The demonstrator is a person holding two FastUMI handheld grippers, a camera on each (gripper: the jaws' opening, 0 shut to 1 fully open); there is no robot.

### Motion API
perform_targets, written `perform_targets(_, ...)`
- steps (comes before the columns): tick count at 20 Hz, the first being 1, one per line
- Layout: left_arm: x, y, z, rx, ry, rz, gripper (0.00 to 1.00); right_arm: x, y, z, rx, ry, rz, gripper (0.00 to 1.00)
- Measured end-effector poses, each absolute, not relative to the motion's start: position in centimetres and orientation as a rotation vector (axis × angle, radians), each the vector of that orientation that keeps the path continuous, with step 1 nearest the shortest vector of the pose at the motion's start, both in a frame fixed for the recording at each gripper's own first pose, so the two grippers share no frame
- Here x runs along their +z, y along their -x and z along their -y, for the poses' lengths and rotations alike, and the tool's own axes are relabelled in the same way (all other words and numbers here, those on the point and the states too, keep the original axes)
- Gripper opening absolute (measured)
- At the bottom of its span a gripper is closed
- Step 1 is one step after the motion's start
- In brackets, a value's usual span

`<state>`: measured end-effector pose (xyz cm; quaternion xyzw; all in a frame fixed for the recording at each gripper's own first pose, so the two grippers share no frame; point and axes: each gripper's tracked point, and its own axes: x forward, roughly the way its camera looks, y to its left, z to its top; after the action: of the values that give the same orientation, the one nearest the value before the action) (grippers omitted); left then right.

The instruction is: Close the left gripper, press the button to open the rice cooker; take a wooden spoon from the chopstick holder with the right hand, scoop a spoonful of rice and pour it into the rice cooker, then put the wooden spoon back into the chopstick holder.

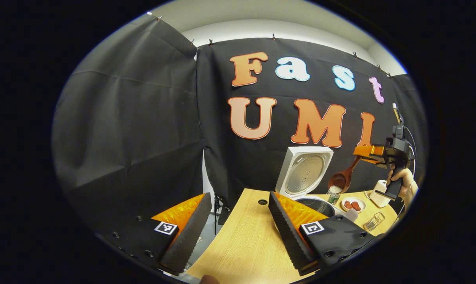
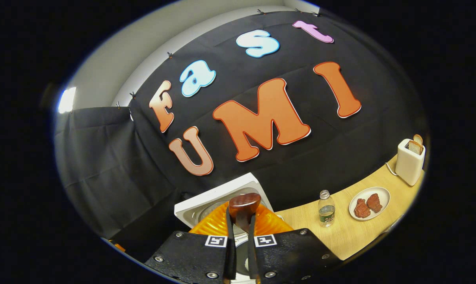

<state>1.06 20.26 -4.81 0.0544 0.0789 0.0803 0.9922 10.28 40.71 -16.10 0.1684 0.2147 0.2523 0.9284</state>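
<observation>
Over the open rice cooker (image 1: 307, 185) hangs the wooden spoon (image 1: 342, 177), its bowl tipped down toward the pot with white rice spilling off its lip, so the pouring step looks to be under way. Its handle runs up into the right gripper (image 1: 370, 154), seen far off in the left gripper view with a hand (image 1: 401, 182) on the grip; in the right gripper view the same right gripper (image 2: 241, 252) has its fingers drawn almost together on the spoon's handle, one on each side, with the spoon (image 2: 244, 207) pointing away above the cooker's raised white lid (image 2: 222, 197). Nearer the camera, the left gripper (image 1: 238, 225) sits wide open with nothing in it, low over the wooden table (image 1: 242, 240) just beside the cooker. Around the cooker stand a small bottle (image 2: 326, 213), a plate (image 2: 382, 193) with two reddish pieces, and farther along a toaster (image 2: 409, 161). The chopstick holder cannot be made out. The risk from here, as I judge it, is spillage: the spoon's bowl hangs near the pot's edge (not clearly over its middle), so grains could land on the table or rim. A slim handle pinched between two fingers could also twist as it tilts, dumping the rice unevenly.
</observation>
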Motion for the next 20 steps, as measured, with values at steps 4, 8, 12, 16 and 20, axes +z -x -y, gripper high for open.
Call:
perform_targets(4, -5.0, -1.0, -20.6, 0.160, -0.102, -0.163, 0.98, -15.9, -9.6, -41.2, 0.542, -0.254, -0.408, 0.11)
perform_targets(8, -5.2, -0.7, -20.9, 0.163, -0.098, -0.166, 0.98, -15.7, -8.8, -42.2, 0.582, -0.181, -0.385, 0.11)
perform_targets(12, -5.2, -0.4, -21.2, 0.166, -0.094, -0.164, 0.96, -15.5, -8.2, -42.7, 0.607, -0.080, -0.348, 0.11)
perform_targets(16, -5.2, 0.0, -21.5, 0.175, -0.095, -0.165, 0.98, -16.0, -7.8, -43.1, 0.627, -0.051, -0.349, 0.11)
perform_targets(20, -5.0, 0.3, -21.3, 0.183, -0.091, -0.159, 0.98, -16.4, -7.7, -42.3, 0.618, -0.095, -0.378, 0.11)
